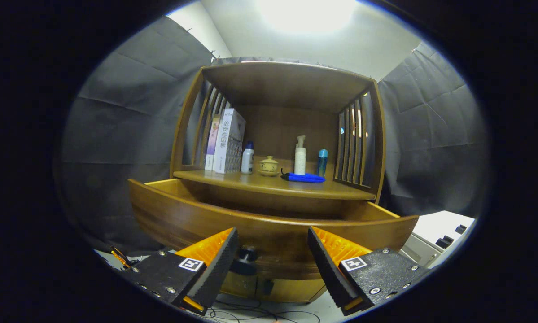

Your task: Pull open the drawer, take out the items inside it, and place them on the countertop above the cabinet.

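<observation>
Claw [272, 246] agape; drawer [269, 226] contents hidden.

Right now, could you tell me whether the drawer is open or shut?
Open: the drawer front stands well forward of the countertop, its side walls exposed. The open gripper sits before its knob.
</observation>
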Demonstrator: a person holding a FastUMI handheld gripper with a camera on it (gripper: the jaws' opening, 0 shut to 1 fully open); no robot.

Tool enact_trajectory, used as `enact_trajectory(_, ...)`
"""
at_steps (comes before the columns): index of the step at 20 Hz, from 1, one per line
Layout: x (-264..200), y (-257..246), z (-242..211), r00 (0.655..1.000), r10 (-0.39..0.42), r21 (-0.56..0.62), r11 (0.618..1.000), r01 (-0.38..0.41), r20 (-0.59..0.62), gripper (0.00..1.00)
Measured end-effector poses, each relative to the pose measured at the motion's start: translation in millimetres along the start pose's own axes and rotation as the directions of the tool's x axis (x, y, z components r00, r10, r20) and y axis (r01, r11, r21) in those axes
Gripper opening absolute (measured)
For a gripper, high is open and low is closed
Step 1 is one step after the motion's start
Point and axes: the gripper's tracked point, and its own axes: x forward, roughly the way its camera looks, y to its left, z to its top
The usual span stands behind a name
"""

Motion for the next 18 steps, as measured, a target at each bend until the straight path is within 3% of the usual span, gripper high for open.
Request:
enact_trajectory(5, 16.5, -33.1, 34.4, 0.999, -0.032, 0.064, 0.997, 0.032, -0.005, 0.95)
enact_trajectory(12, 59.6, -42.7, 61.1, 0.993, 0.060, 0.153, 0.987, -0.044, -0.101, 0.95)
enact_trajectory(18, 93.7, -48.6, 50.8, 0.963, 0.110, 0.187, 0.980, -0.064, -0.246, 0.95)
